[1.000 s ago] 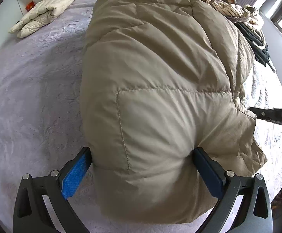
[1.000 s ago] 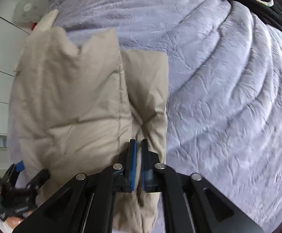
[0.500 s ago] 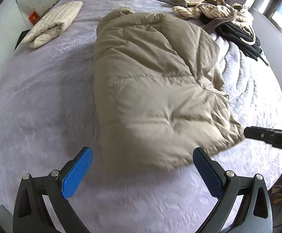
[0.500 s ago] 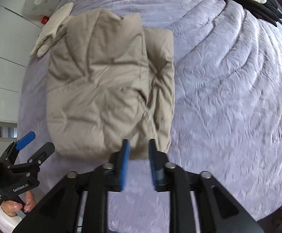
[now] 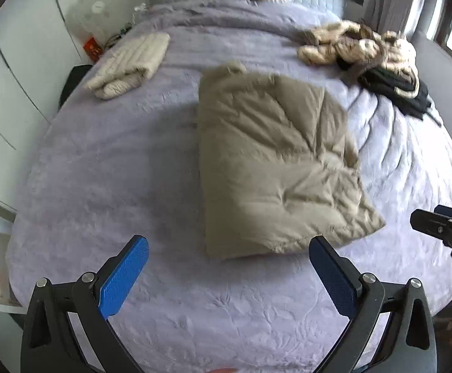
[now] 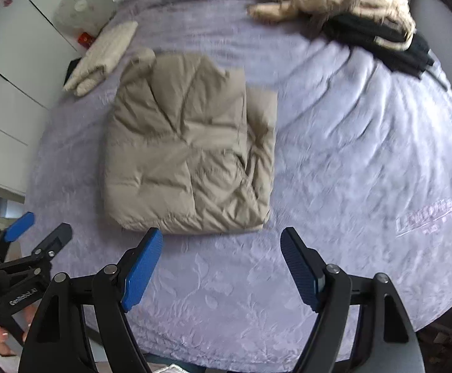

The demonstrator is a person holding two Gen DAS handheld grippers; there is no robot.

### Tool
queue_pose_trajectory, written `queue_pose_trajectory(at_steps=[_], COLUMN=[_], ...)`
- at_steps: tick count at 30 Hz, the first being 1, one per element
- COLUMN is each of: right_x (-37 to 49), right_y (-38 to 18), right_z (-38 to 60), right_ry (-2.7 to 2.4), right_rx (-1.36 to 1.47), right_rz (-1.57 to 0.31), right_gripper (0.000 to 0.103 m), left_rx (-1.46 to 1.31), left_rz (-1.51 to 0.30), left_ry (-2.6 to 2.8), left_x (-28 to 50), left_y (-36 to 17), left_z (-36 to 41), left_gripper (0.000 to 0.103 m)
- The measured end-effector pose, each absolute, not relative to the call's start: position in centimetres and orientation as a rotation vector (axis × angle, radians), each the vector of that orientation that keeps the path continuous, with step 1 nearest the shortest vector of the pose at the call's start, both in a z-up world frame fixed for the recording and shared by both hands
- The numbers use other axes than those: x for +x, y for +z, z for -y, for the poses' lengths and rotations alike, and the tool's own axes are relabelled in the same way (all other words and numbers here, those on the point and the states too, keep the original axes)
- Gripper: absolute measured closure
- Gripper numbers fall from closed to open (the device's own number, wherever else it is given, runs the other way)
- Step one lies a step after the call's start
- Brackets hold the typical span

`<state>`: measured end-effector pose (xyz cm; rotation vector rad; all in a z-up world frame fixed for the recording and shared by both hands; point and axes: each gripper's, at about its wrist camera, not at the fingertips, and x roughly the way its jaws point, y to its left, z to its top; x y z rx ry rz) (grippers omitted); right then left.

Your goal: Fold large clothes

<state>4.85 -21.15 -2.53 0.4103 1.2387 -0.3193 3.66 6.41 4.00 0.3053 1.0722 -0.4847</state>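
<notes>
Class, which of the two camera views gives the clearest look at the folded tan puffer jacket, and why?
The right wrist view: the tan puffer jacket lies nearly square-on and fairly sharp, with all its edges and the folded flap along its right side visible. The left wrist view also shows the whole jacket, but skewed and blurrier, especially along its edges.
</notes>
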Motion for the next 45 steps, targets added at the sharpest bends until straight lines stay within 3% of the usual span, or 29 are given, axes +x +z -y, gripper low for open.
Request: queue_pose_trajectory(at_steps=[3,5,18,45], right_x=[4.8,5.0,5.6,5.2], right_y=[-0.8,0.0,3.5,3.8], right_z=[20.9,20.7,19.2,18.8], right_ry=[-0.334,-0.339,-0.429,-0.44], right_rx=[0.396,0.399,0.317,0.322], right_rz=[-1.17,-1.148,-1.057,-1.056], right_gripper=[0.01,0.0,0.0,0.0], left_rx=[0.273,0.28,0.291,0.274], left_rz=[-1.073,-1.062,-1.003,-0.99], left_ry=[-0.475,-0.454,-0.411,-0.383], left_x=[3.8,3.7,2.6,2.4], left_y=[5.5,6.3,10.6,11.4], left_z=[-6.9,-7.0,-7.0,-7.8], left_gripper=[0.0,0.0,0.0,0.0])
